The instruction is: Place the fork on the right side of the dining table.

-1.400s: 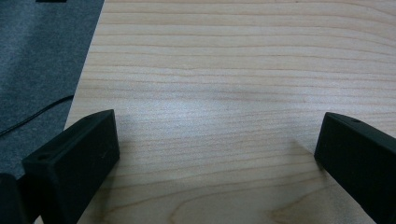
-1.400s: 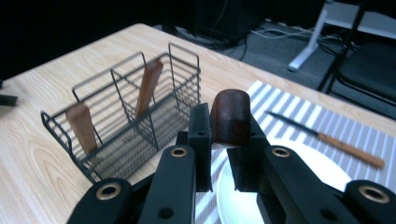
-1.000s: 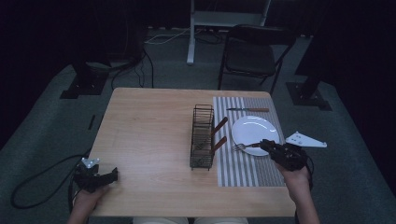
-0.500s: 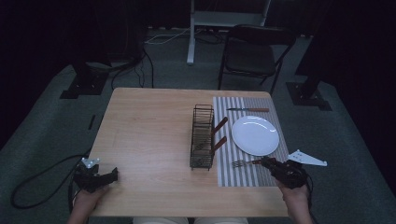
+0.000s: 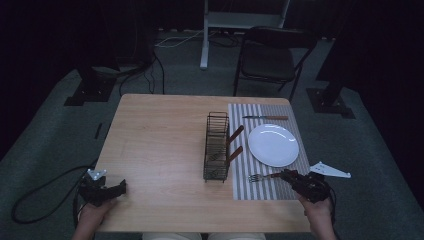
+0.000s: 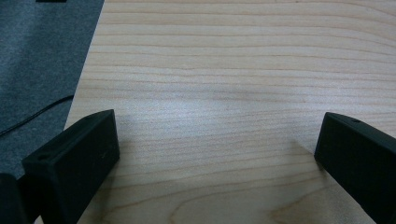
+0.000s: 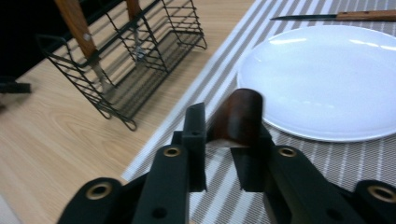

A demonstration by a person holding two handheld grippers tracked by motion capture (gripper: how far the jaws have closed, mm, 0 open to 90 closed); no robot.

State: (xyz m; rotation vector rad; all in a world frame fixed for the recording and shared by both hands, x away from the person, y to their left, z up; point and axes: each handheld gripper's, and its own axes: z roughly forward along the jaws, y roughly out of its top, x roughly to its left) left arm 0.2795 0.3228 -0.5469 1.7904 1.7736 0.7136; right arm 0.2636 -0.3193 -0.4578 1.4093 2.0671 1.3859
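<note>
My right gripper (image 7: 223,140) is clamped on the fork (image 5: 264,176) handle, near the mat's (image 5: 260,187) front edge, below the plate (image 5: 273,145), place-setting style. Left gripper (image 5: 114,189) idles wide open and empty at the desk's (image 5: 160,145) front-left corner.

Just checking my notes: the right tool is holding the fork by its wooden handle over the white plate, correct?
Not quite. The right tool does hold the fork by its wooden handle, but over the striped placemat, nearer the person than the white plate. The high view shows it.

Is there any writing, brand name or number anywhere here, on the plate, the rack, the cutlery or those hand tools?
None can be read.
The white plate, the wire rack, the striped placemat and the knife look plain.
The right tool, shut on the fork's wooden handle, shows bolt holes but no lettering.
</note>
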